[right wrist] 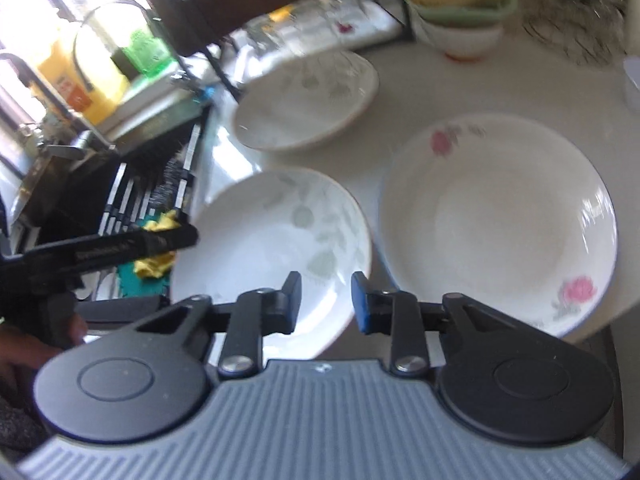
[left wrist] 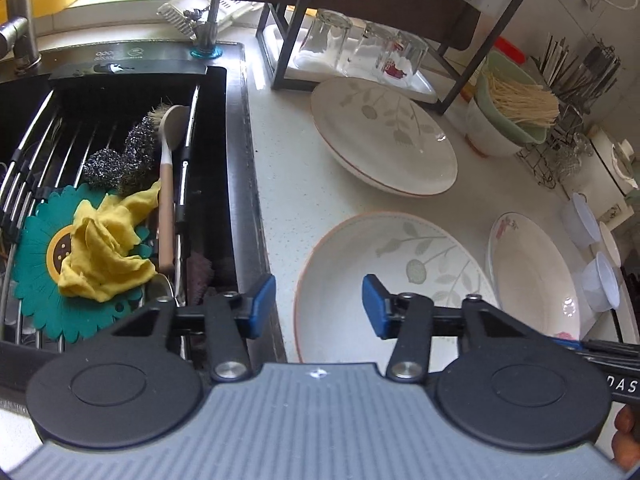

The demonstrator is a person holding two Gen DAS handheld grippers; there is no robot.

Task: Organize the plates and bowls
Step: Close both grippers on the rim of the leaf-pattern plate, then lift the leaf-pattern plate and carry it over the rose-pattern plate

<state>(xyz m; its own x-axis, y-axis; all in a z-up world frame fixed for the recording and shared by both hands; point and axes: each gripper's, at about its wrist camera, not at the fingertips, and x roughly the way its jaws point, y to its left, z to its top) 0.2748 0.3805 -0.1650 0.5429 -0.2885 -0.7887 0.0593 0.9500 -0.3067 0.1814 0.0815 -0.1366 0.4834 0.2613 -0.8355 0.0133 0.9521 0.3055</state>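
Bench (left wrist: 288, 184): pale speckled, three plates, black sink (left wrist: 216, 128) beside.
Left gripper (left wrist: 319, 306): apart, empty.
Right gripper (right wrist: 326, 302): apart, empty.

The pale counter (left wrist: 288, 184) carries three plates (left wrist: 384, 136) and stacked bowls (left wrist: 492, 136).

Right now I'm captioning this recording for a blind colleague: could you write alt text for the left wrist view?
The left gripper, jaws apart with nothing between them, hovers over the near edge of a leaf-patterned plate on a pale counter. A matching plate lies beyond and a rose-patterned plate to its right. At left, a black sink holds a yellow cloth and scrubbers.
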